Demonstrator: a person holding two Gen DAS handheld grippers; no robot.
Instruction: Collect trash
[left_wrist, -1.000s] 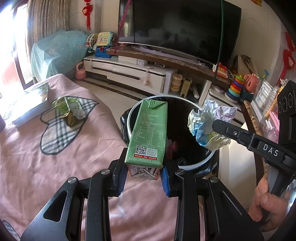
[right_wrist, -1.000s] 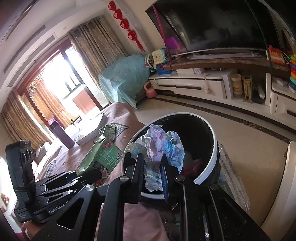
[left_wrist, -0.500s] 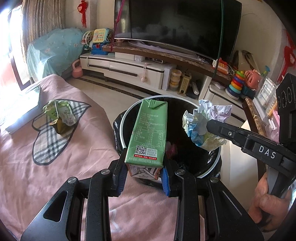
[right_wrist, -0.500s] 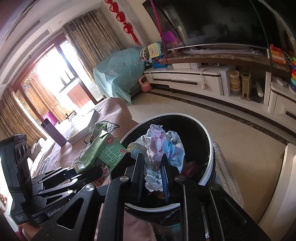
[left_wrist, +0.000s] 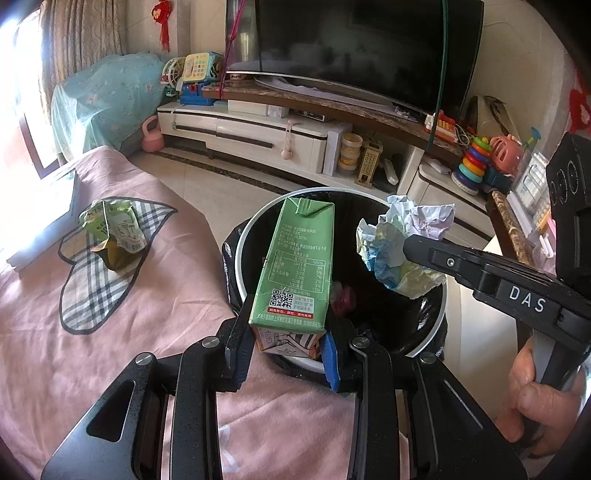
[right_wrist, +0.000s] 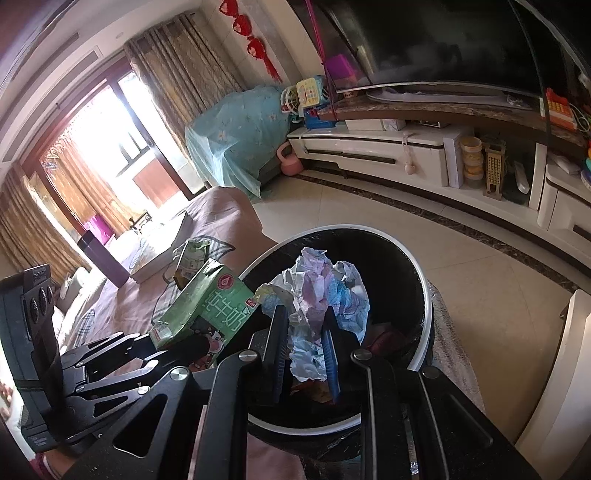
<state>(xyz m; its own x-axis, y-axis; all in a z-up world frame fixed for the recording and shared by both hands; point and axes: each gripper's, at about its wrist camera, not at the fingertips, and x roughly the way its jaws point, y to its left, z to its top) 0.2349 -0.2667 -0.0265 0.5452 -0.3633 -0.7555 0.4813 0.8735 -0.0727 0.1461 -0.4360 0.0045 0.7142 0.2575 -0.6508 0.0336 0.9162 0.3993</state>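
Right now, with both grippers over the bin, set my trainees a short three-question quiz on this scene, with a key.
1. True or false: the left gripper is empty.
2. What does the right gripper hold? A) a purple bottle B) a crumpled paper wad C) a pink kettlebell
3. Fill in: a crushed green carton lies on the pink ____.

Key
1. False: it is clamped on the base of the green milk carton, held at the near rim of the black trash bin.
2. B: the crumpled paper wad sits pinched between its pads, above the bin's opening.
3. Cloth: the pink cloth, on its plaid heart patch.
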